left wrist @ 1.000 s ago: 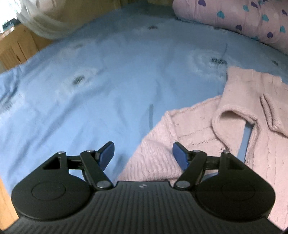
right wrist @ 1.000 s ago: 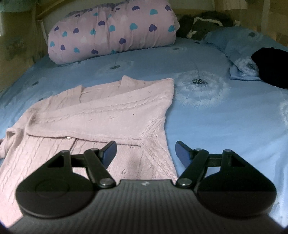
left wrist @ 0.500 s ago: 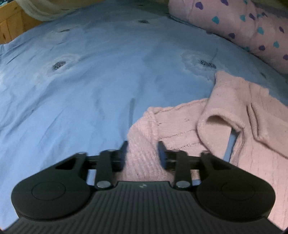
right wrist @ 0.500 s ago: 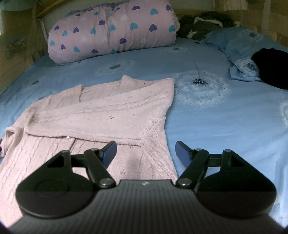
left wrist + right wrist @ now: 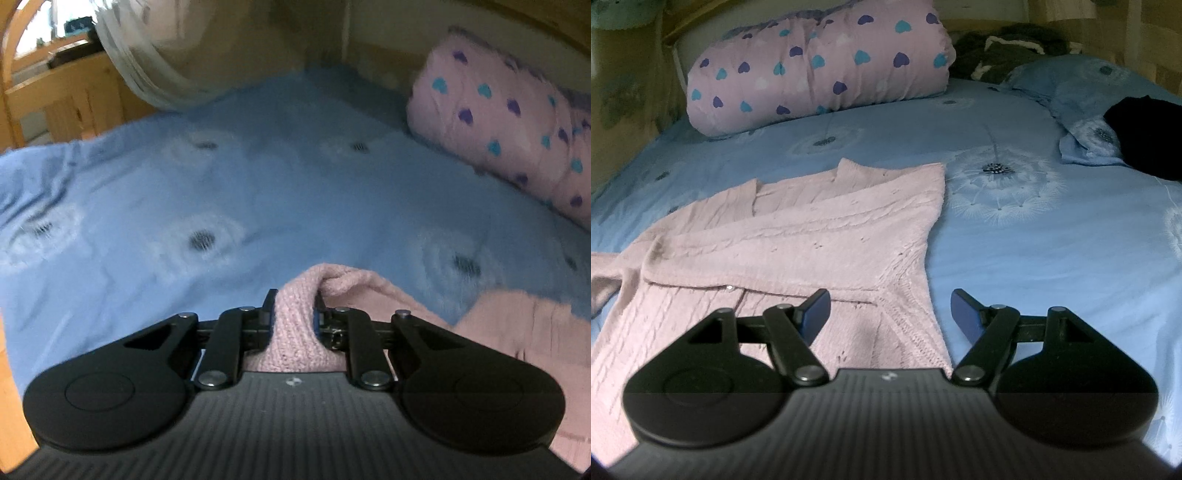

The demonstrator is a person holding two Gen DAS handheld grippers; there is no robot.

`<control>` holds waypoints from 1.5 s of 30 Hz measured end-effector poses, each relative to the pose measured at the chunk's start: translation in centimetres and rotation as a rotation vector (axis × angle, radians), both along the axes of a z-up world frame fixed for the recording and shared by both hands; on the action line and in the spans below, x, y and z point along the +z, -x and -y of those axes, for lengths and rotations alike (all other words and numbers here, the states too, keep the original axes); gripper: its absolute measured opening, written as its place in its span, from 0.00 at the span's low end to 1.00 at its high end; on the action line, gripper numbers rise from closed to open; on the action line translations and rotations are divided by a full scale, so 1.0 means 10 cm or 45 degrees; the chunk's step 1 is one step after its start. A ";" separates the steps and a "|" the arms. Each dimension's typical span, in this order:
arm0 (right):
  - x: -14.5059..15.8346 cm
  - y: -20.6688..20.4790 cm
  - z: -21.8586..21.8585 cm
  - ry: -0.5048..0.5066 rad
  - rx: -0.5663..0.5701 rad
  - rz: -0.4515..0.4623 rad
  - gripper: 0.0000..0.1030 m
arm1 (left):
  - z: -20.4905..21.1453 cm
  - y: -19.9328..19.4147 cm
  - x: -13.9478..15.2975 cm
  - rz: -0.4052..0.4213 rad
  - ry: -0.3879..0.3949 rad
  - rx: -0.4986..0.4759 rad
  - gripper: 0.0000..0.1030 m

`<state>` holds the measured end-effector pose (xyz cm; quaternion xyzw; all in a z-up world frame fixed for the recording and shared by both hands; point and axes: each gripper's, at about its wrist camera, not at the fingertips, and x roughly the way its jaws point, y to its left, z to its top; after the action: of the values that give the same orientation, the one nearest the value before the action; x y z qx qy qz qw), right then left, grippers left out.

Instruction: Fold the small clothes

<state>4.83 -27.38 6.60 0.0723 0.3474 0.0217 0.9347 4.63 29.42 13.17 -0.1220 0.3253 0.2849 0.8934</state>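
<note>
Pink knit cardigan (image 5: 798, 240) lies spread on the blue sheet (image 5: 1015, 258), left of centre in the right wrist view, w/ one front panel folded diagonally across the body so its edge runs from the collar down to the lower hem. A small button shows at that fold's lower edge. Collar end points toward the far side of the bed; hem end is nearest the camera, partly under the right gripper (image 5: 890, 312).

Left gripper (image 5: 291, 314) has a bunched bit of the cardigan (image 5: 295, 332) between its jaws: jaws closing, pads pressing the knit from both sides, fabric humped up over the tips & trailing off to the right, where more pink knit lies on the sheet. Which part of the garment that is, can't tell for sure; pic is blurred.

Right gripper: jaws wide apart, nothing between them, hovering over the hem corner & the sheet just beside it.

Round about: sheet has white dandelion prints. A pink roll of bedding w/ blue & purple hearts (image 5: 820, 70) sits at the far side, well apart from the cardigan. A blue pillow (image 5: 1082, 92) at far right, w/ a black cloth (image 5: 1145, 136) lying on it. Wooden furniture (image 5: 66, 99) beyond the bed's left edge in the left wrist view.
</note>
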 end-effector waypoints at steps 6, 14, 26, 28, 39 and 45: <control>0.00 0.00 0.00 0.000 0.003 0.002 0.71 | -0.10 -0.05 0.28 0.034 -0.052 0.045 0.19; 0.00 0.00 0.00 -0.007 0.004 -0.006 0.71 | -0.02 -0.04 0.37 0.099 0.184 -0.031 0.19; 0.01 0.00 0.01 -0.024 -0.003 -0.001 0.71 | 1.42 -0.42 0.85 0.238 0.469 -0.521 0.19; 0.03 0.00 0.02 -0.033 -0.008 0.004 0.71 | 1.77 -0.52 0.85 0.231 0.470 -0.607 0.19; 0.14 0.02 0.27 -0.106 -0.089 0.040 0.71 | 3.43 -0.90 0.22 0.062 0.488 -0.927 0.19; 0.16 0.02 0.39 -0.129 -0.132 0.045 0.71 | 3.98 -1.06 -0.44 -0.106 0.434 -0.997 0.19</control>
<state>4.68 -31.26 8.19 0.1371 0.3249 -0.0081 0.9357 15.22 -10.37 8.77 -0.1237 0.4252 -0.1289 0.8873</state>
